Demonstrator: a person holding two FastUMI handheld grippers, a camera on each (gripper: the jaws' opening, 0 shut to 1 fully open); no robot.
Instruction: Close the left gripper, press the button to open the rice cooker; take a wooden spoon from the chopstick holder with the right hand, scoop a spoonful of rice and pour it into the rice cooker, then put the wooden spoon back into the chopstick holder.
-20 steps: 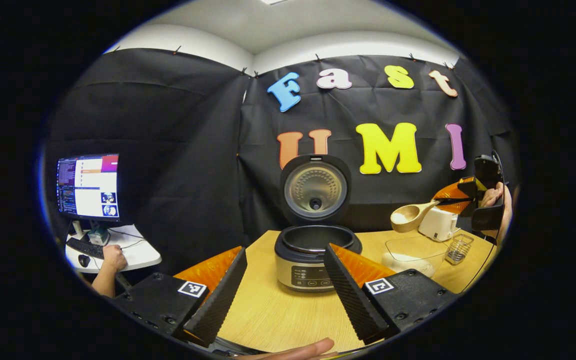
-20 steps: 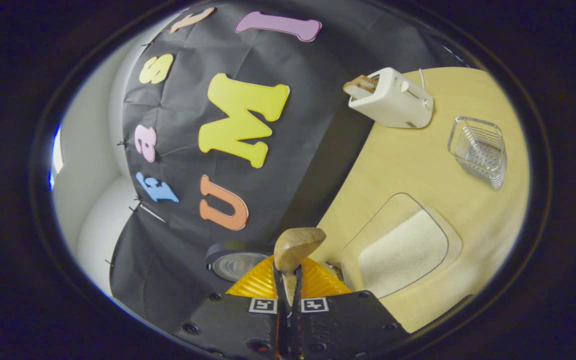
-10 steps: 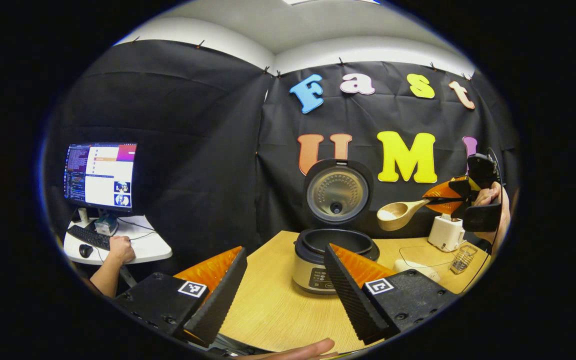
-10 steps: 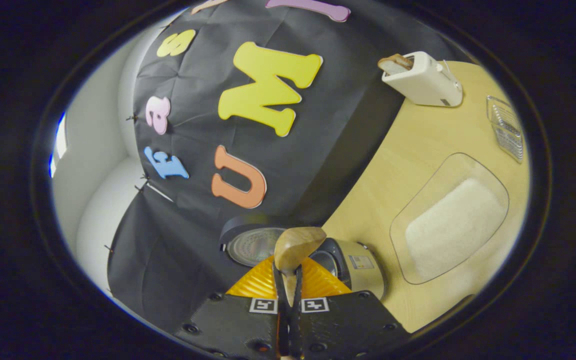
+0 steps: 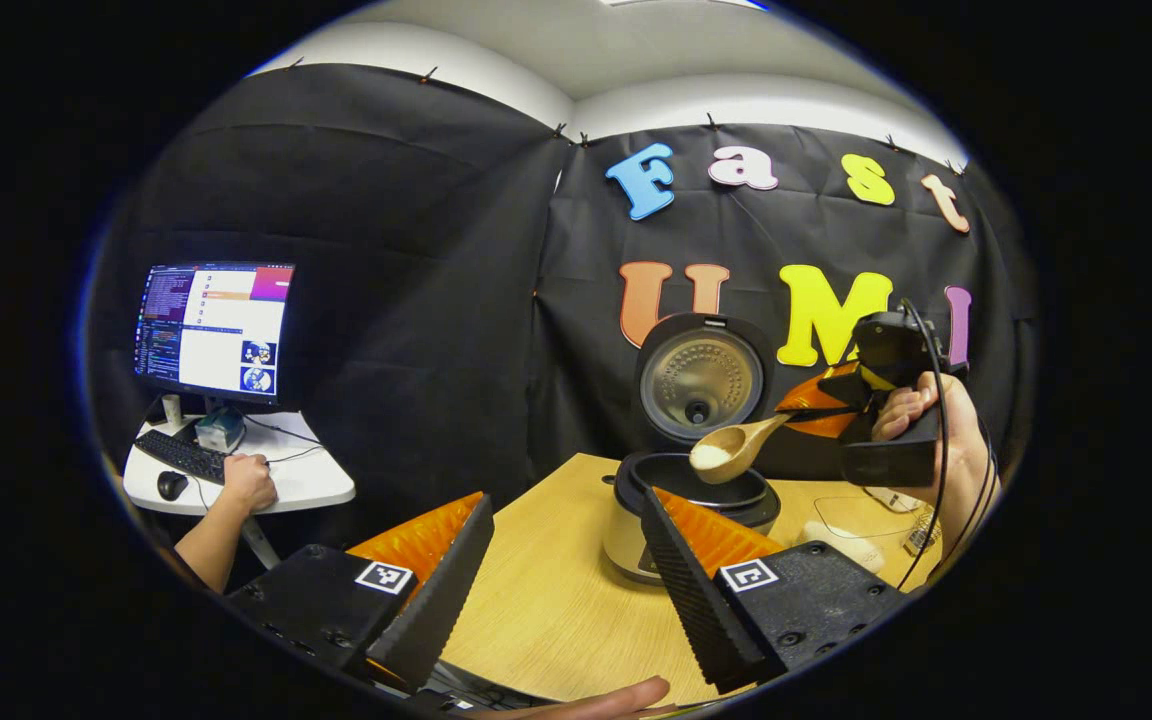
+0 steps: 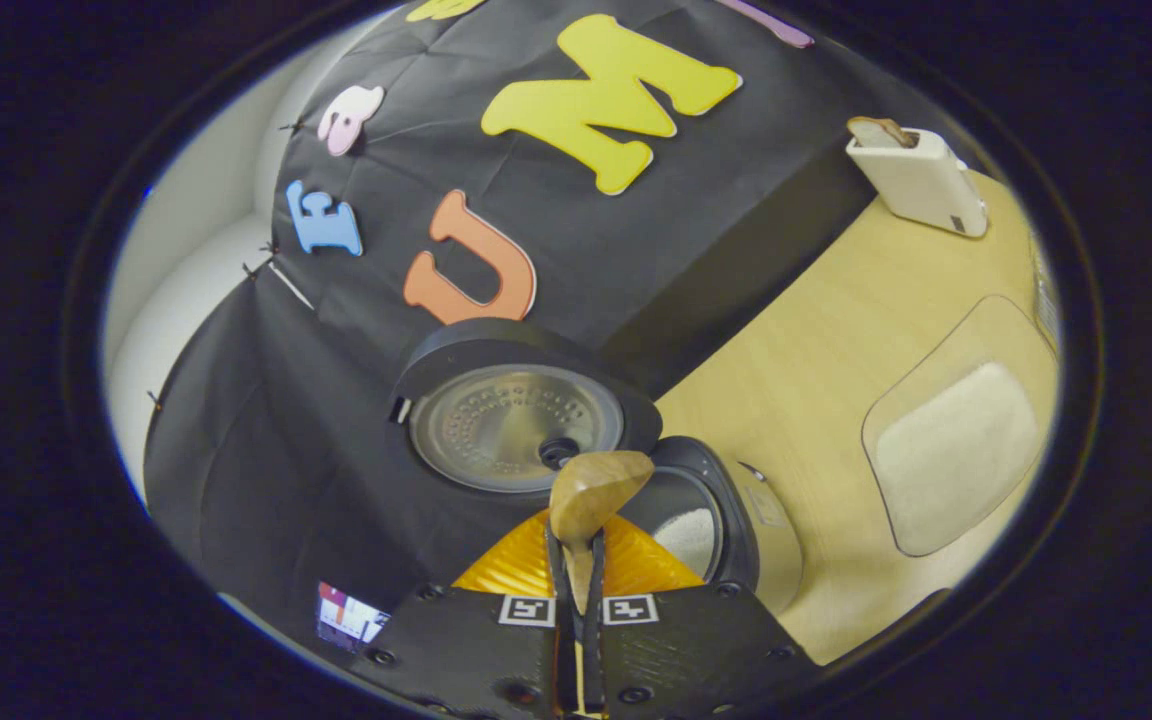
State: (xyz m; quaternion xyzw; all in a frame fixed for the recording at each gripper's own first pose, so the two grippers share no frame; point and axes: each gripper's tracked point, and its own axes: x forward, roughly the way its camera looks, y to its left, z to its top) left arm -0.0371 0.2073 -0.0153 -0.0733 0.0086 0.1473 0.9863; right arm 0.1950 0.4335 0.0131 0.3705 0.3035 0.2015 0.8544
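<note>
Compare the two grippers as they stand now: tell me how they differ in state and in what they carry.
The left gripper is open with nothing between its fingers, low over the pale wooden table; the right gripper is shut on the handle of the light wooden spoon. The left gripper stands short of the round silver rice cooker with the raised black lid; the right gripper holds the spoon's rice-filled bowl over the cooker's open pot. Both point toward the cooker.

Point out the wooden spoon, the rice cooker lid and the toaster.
wooden spoon (image 5: 719,456), left gripper view, on its bowl holding rice.
rice cooker lid (image 6: 516,425), right gripper view, on its metal inner plate.
toaster (image 6: 921,185), right gripper view, on its white side.
</note>
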